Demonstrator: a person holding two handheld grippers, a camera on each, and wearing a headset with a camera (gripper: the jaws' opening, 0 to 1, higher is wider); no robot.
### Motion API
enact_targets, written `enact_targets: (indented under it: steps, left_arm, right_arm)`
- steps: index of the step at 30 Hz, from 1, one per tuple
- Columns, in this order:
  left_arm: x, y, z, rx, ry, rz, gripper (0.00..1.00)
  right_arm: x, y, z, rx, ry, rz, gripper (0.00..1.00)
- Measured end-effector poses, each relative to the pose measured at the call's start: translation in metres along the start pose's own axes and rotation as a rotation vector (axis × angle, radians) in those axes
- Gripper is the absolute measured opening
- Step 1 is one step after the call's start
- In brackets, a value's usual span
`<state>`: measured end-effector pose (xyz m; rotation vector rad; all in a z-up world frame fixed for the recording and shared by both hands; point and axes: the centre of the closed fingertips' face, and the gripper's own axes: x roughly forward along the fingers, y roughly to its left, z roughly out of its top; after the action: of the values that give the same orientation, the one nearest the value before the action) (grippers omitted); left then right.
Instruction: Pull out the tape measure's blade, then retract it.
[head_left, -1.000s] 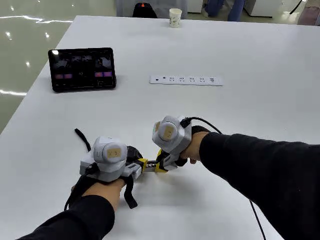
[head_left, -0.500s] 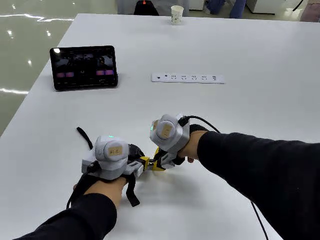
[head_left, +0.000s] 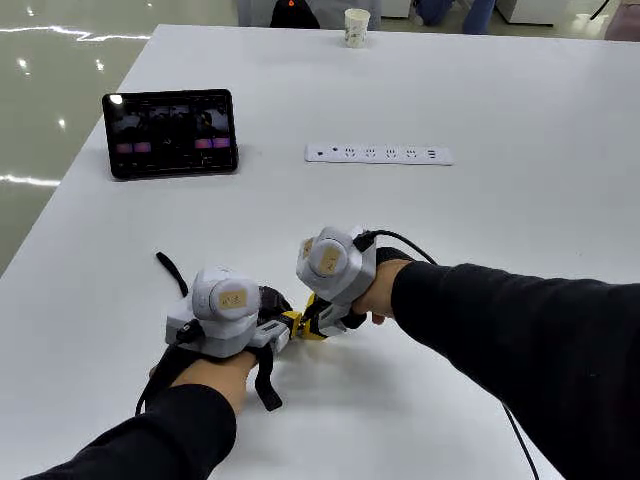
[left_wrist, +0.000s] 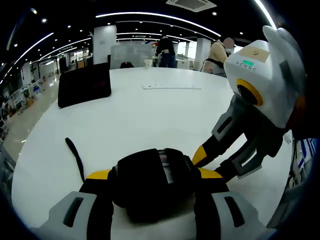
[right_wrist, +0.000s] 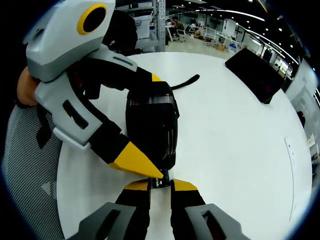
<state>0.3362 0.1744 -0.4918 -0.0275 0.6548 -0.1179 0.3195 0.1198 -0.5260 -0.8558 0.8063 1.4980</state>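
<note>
The left gripper (left_wrist: 154, 175) clamps the tape measure (right_wrist: 151, 125) by its case, low at the near side of the table (head_left: 480, 220). The right gripper (right_wrist: 160, 186) is pinched shut on the blade tip (right_wrist: 160, 180) at the case mouth. Hardly any blade is out, so the pull looks about to begin: the right gripper must draw straight away while the left holds firm. The strap (head_left: 170, 272) trails left. The tablet (head_left: 170, 133), power strip (head_left: 378, 154) and cup (head_left: 356, 27) lie well apart, so the path looks free.

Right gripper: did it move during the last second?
Yes, slightly: judged against the power strip, the right gripper shifted left, closer to the left gripper holding the tape measure.
</note>
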Motion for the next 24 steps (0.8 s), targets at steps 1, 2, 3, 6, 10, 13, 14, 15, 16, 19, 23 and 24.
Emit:
enact_targets:
  steps: [1, 2, 3, 6, 10, 13, 14, 15, 16, 19, 23, 24]
  left_arm:
    - [0.0001, 0.0005, 0.0001, 0.001, 0.0, 0.0, 0.61]
    - [0.0001, 0.0006, 0.0001, 0.002, 0.0, -0.001, 0.61]
    - [0.0002, 0.0006, 0.0001, 0.001, 0.0, -0.001, 0.61]
    - [0.0005, 0.0007, 0.0001, -0.001, -0.001, 0.0, 0.61]
    - [0.0007, 0.0009, 0.0001, -0.004, -0.001, -0.002, 0.61]
    - [0.001, 0.001, -0.0001, -0.004, -0.001, -0.002, 0.61]
    - [0.0011, 0.001, 0.0, -0.004, -0.002, -0.002, 0.61]
    - [0.0011, 0.0011, 0.0, -0.003, -0.003, -0.002, 0.61]
    - [0.0012, 0.0011, 0.0001, -0.003, -0.004, -0.002, 0.61]
    - [0.0007, 0.0012, 0.0007, -0.004, -0.014, -0.002, 0.61]
    - [0.0003, 0.0015, 0.001, -0.009, -0.034, -0.005, 0.62]
    - [0.0004, 0.0013, 0.0012, -0.007, -0.036, -0.005, 0.63]
  right_arm:
    - [0.0002, 0.0001, 0.0004, -0.001, 0.0, 0.0, 0.12]
    - [0.0003, 0.0001, 0.0007, 0.0, 0.0, -0.001, 0.12]
    - [0.0004, 0.0003, 0.001, 0.0, -0.001, -0.001, 0.12]
    - [0.0009, 0.0001, 0.0019, 0.003, -0.002, -0.002, 0.12]
    - [0.0014, 0.0002, 0.0028, 0.009, -0.015, -0.003, 0.12]
    - [0.0012, 0.0006, 0.0027, 0.02, -0.03, -0.003, 0.12]
    - [0.0012, 0.0007, 0.003, 0.026, -0.035, -0.002, 0.12]
    - [0.0012, 0.0009, 0.003, 0.028, -0.038, -0.002, 0.12]
    - [0.0012, 0.0008, 0.0032, 0.029, -0.041, -0.002, 0.12]
    - [0.0013, 0.0007, 0.0035, 0.042, -0.047, -0.005, 0.12]
    - [0.0013, 0.0007, 0.0041, 0.071, -0.057, -0.012, 0.13]
    - [0.0013, 0.0005, 0.0043, 0.073, -0.057, -0.015, 0.13]
